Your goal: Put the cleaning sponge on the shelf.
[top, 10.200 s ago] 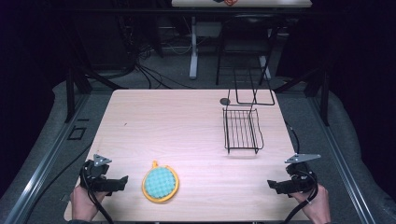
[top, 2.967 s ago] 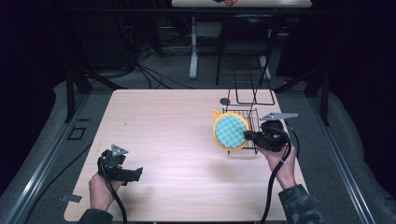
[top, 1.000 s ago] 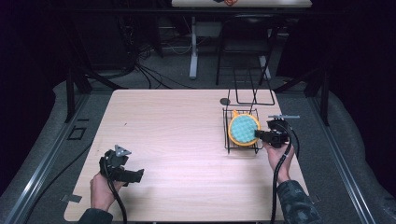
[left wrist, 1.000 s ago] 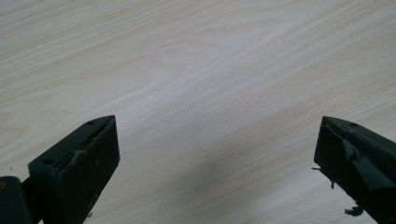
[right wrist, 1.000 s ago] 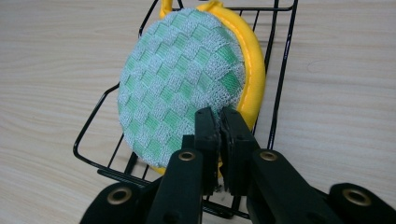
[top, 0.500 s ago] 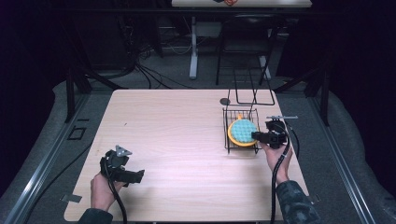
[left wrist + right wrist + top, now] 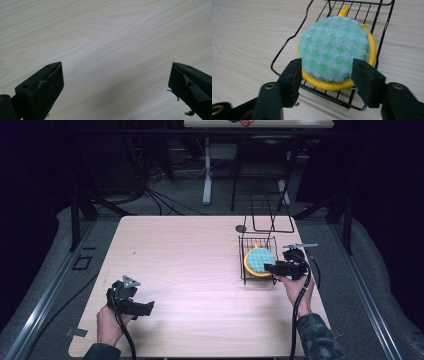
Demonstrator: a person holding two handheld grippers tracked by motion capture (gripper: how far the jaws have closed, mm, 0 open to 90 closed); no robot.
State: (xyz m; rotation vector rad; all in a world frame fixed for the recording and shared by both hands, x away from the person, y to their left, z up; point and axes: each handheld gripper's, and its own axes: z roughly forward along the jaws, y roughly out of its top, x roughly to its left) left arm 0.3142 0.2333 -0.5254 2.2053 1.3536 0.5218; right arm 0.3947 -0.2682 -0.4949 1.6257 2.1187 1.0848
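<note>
Pale wood table point(image 7: 200, 260) – round green pot holder point(image 7: 335, 48) now lies in the wire basket point(image 7: 384, 27), right gripper point(image 7: 327, 72) jaws just spreading off it; left gripper point(image 7: 115, 82) idles wide open, near-left.

Pot holder point(image 7: 335, 50): round, green-checked, yellow-rimmed, lying in the wire basket point(image 7: 287, 41)
Right tongs point(image 7: 327, 75): just been opening, jaws flank its near edge
Bench point(image 7: 244, 37): pale wood

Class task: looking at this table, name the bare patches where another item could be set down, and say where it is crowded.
Bare: the wide table stretch between the left gripper and the wire basket. Crowded: the right side, where the round pad lies in the basket, the right gripper close against it.
</note>
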